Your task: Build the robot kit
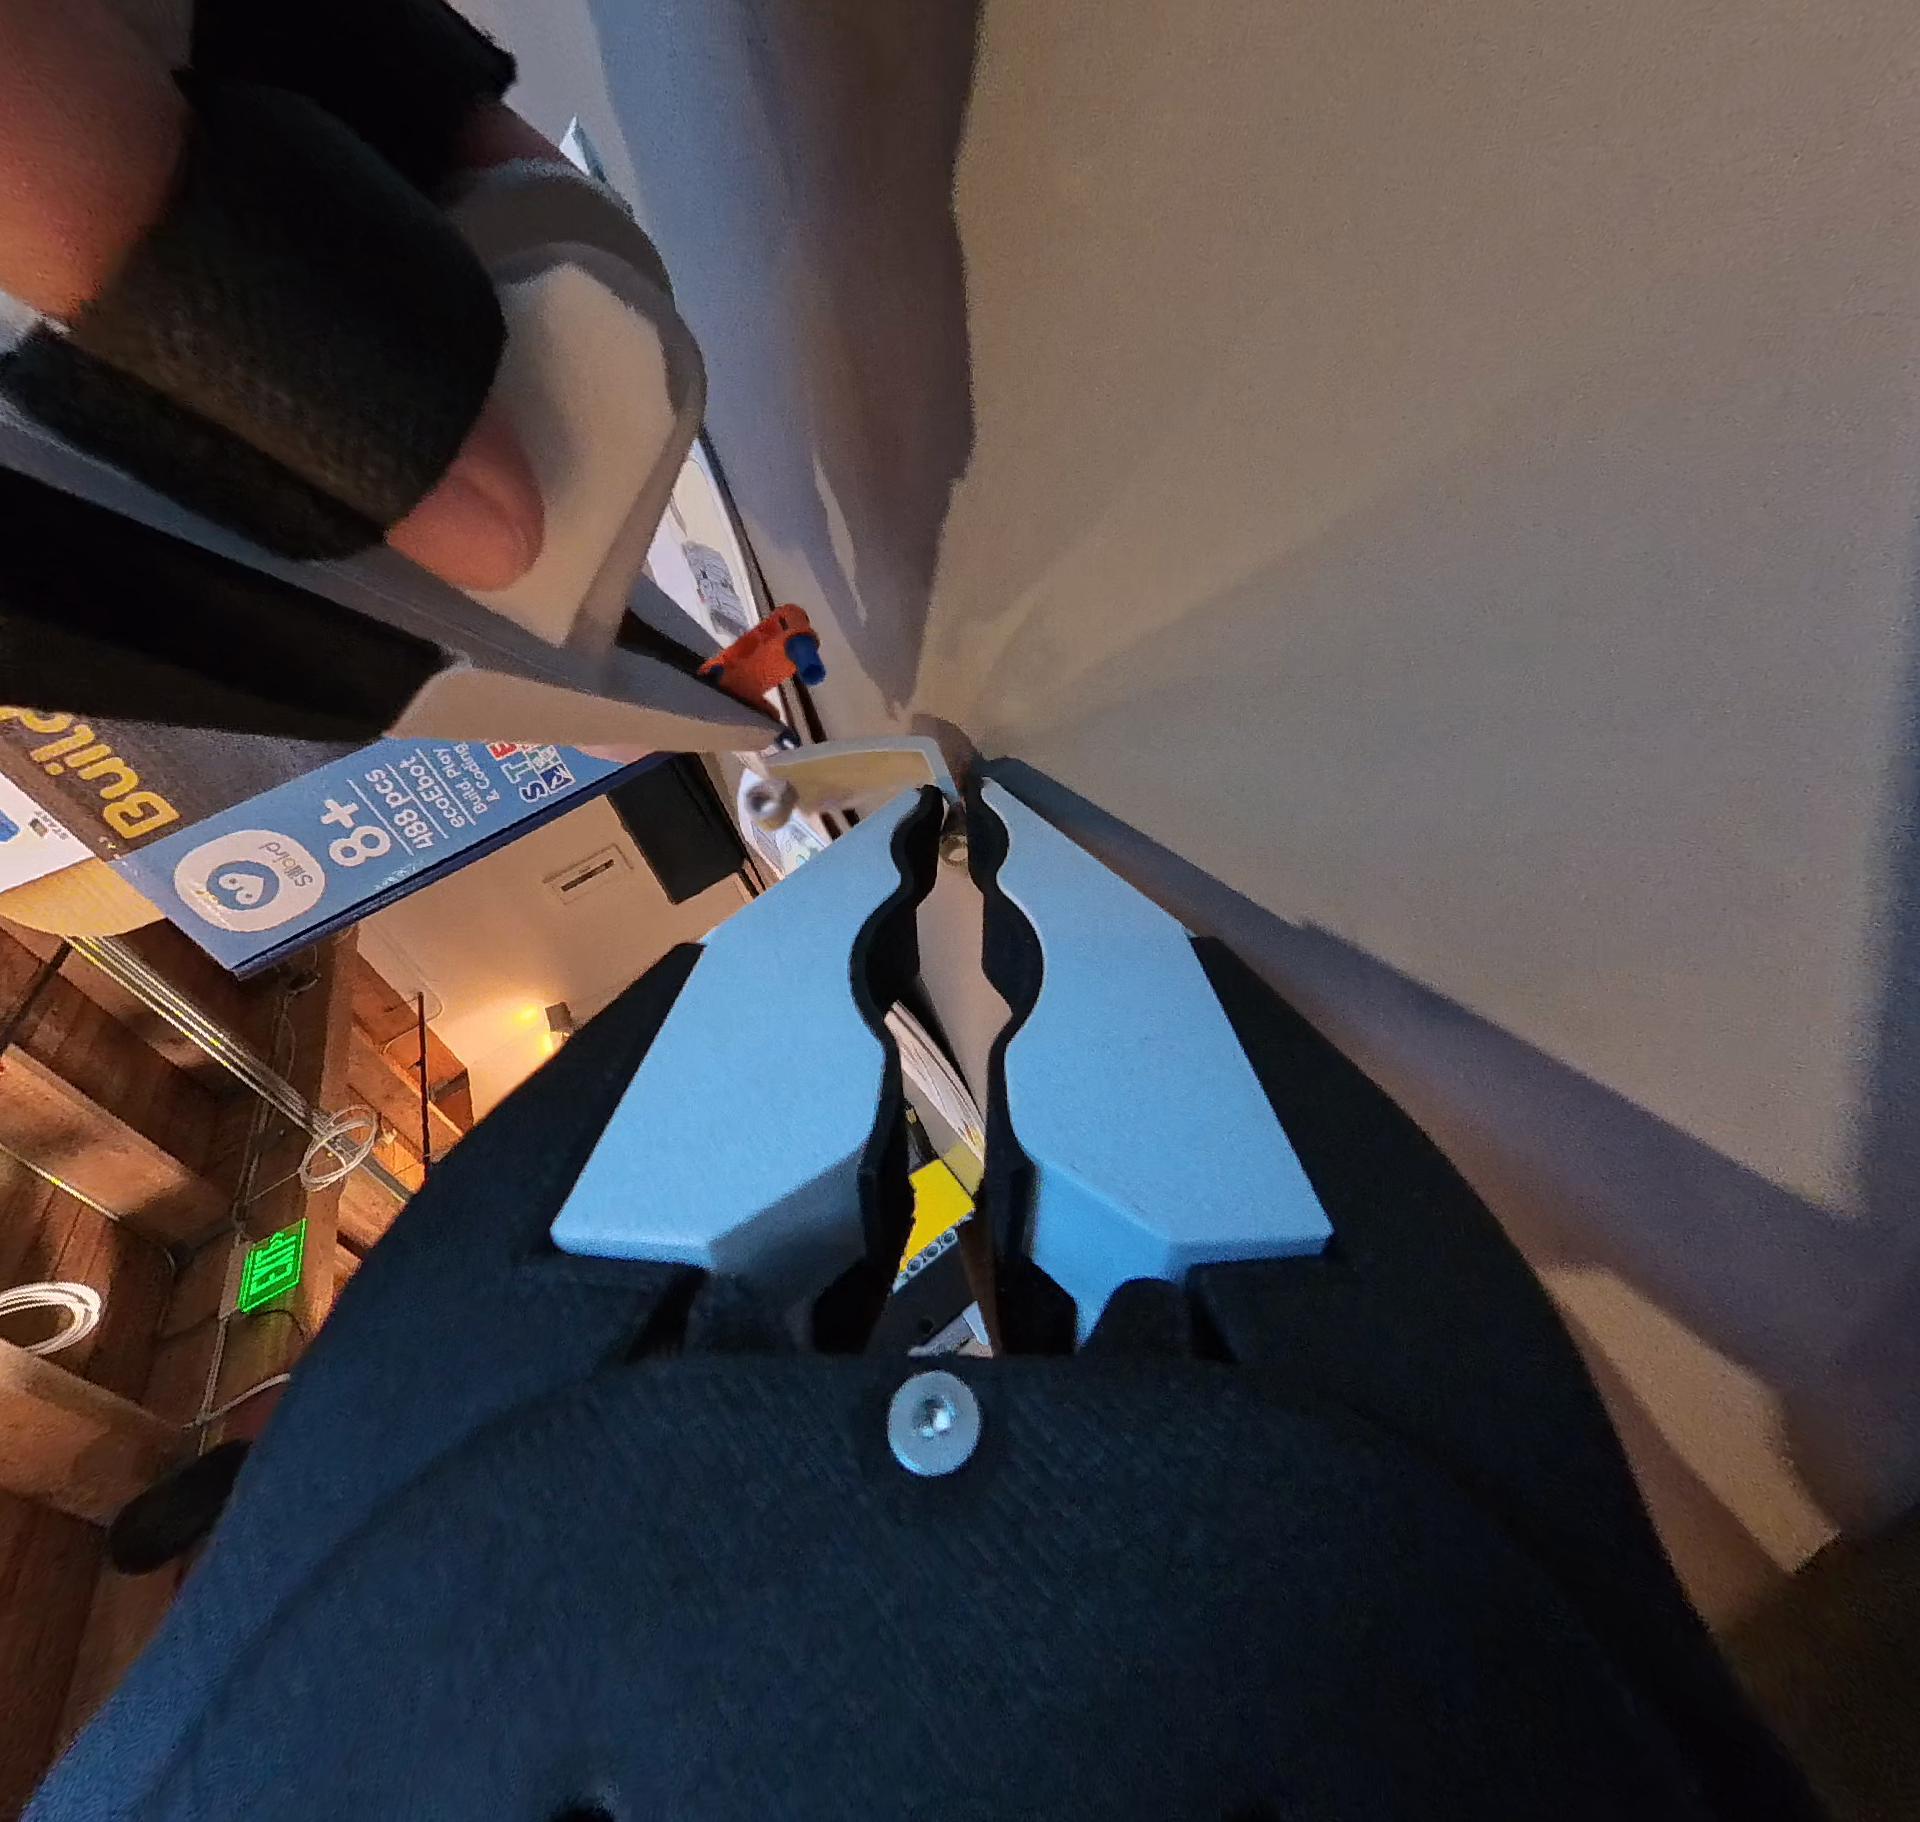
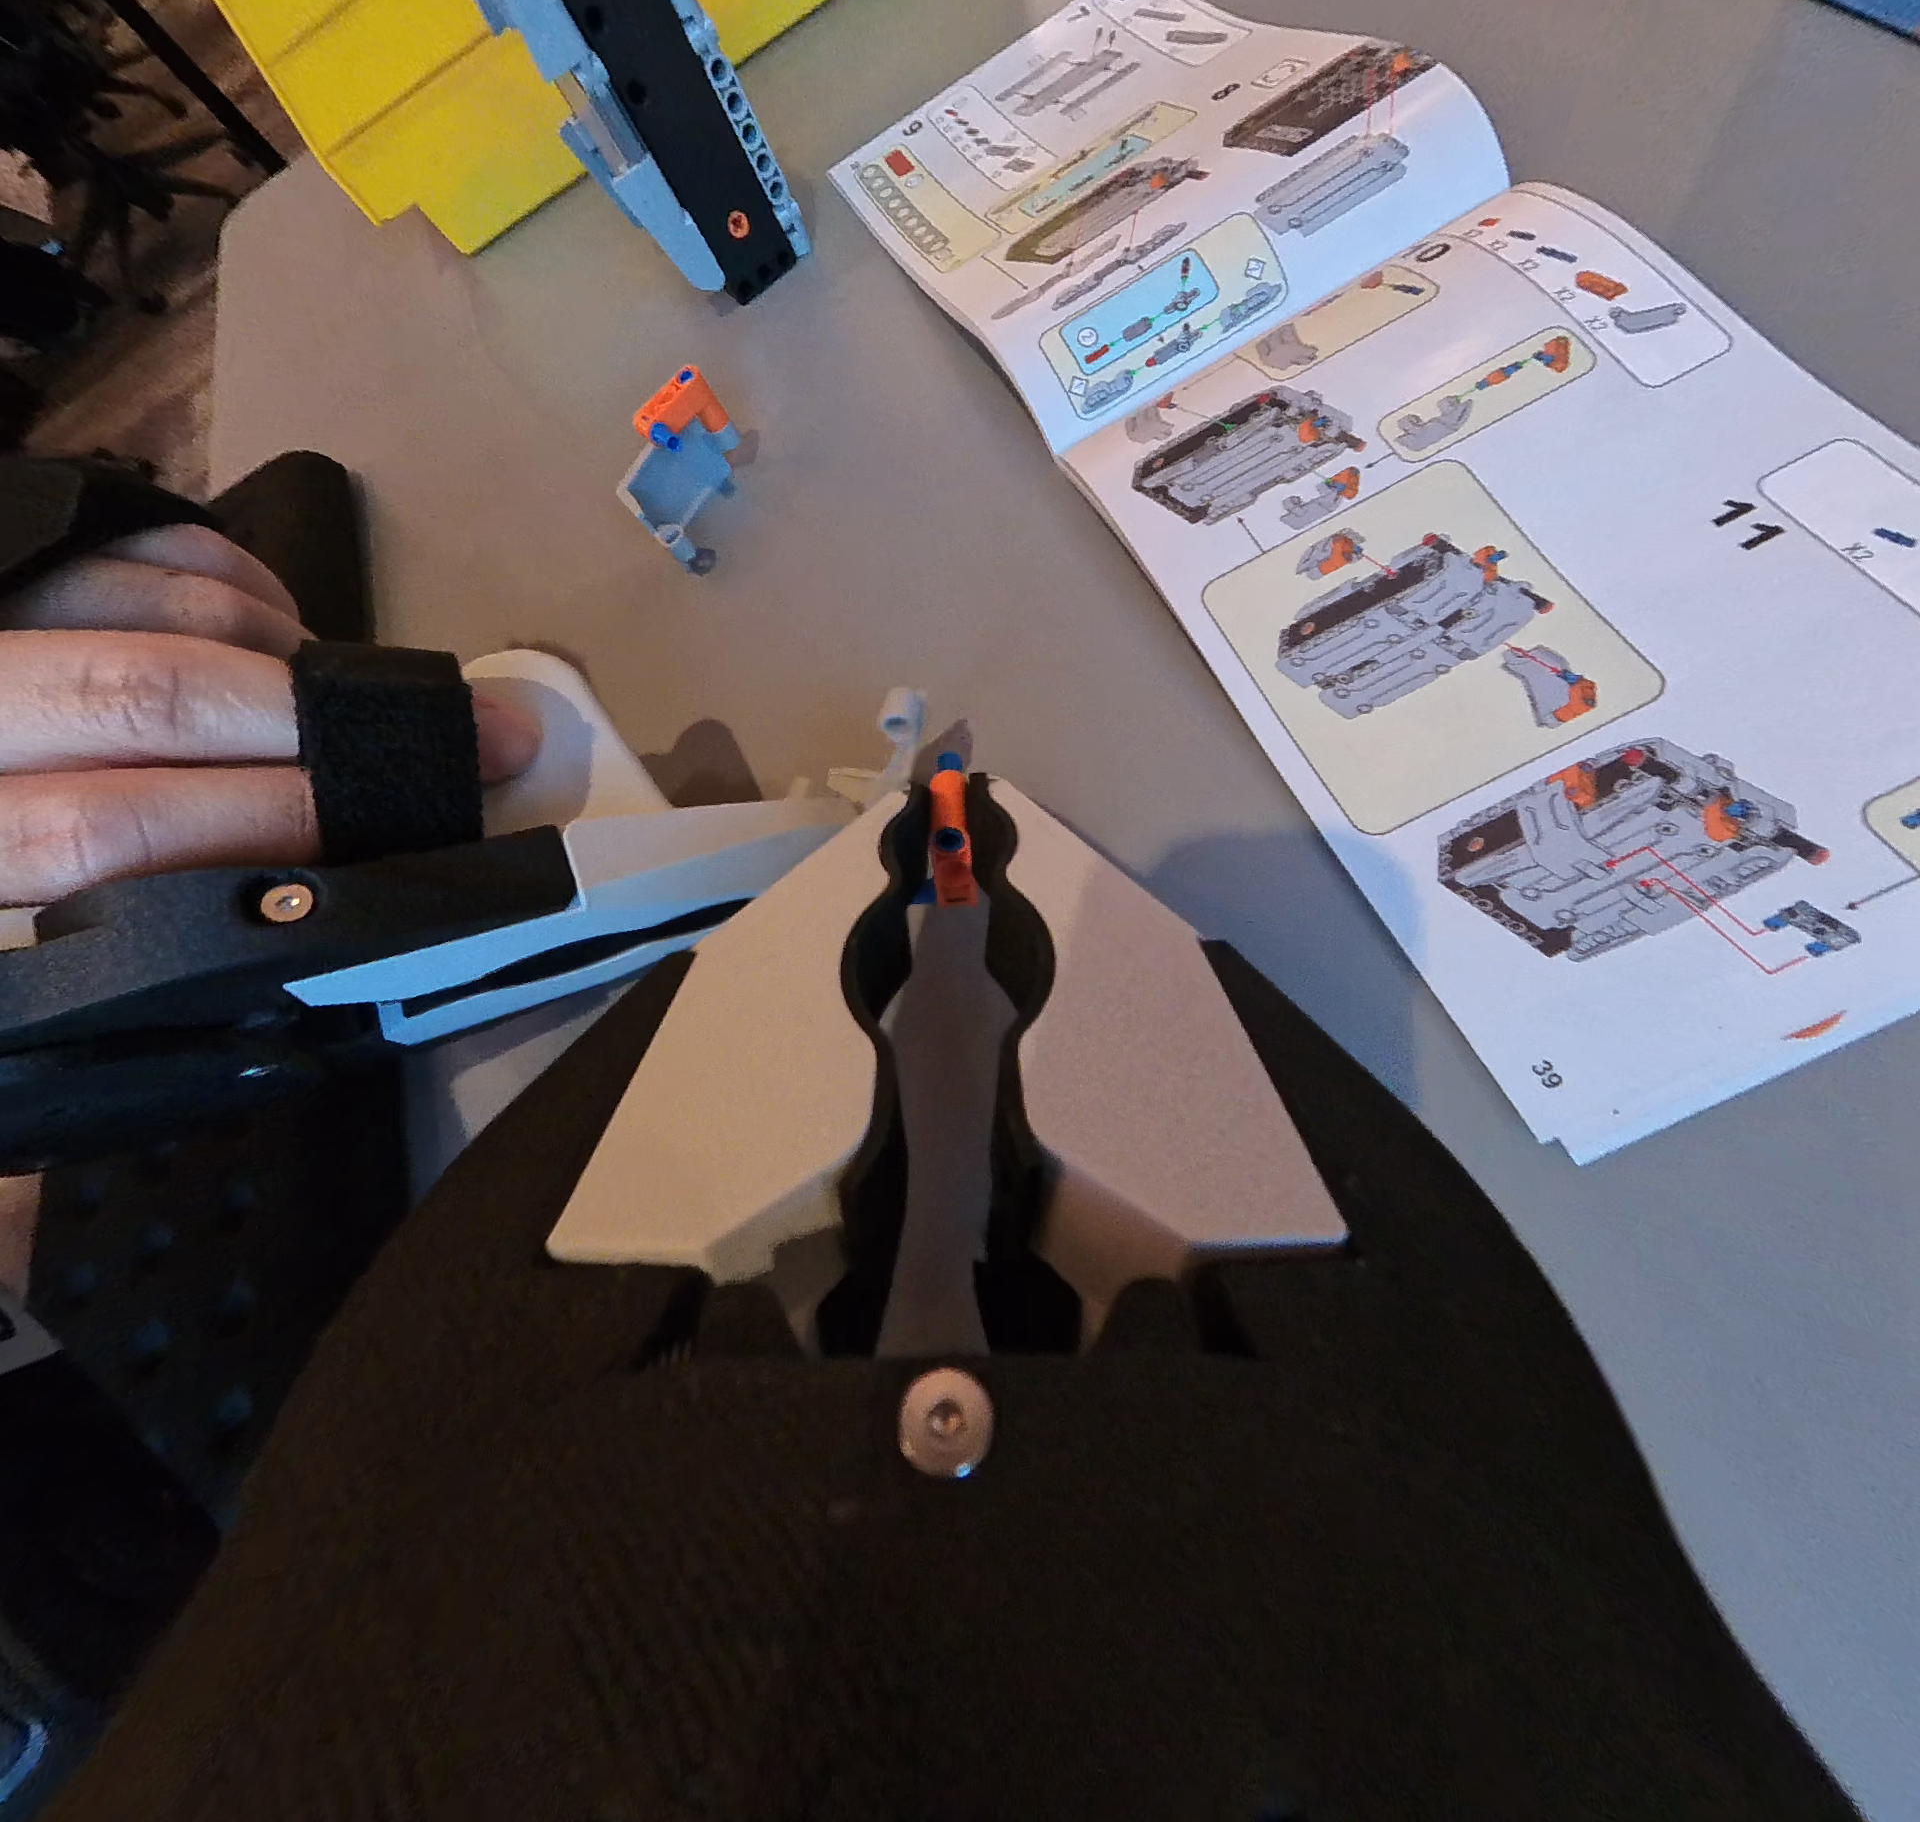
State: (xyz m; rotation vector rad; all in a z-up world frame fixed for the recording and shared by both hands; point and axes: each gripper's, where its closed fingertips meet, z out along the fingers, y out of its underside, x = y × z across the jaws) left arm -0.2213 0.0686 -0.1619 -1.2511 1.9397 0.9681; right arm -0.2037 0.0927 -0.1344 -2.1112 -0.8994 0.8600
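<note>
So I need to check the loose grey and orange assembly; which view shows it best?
The right wrist view: the grey and orange assembly lies unobstructed on the table. The left wrist view shows none of it for certain.

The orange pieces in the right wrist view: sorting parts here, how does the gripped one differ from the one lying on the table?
The gripped orange piece is bare and clamped at the right hand-held gripper tips; the orange piece on the table is free and joined to a grey part. The gripped one looks narrow, the other blockier. Both carry blue pins.
</note>
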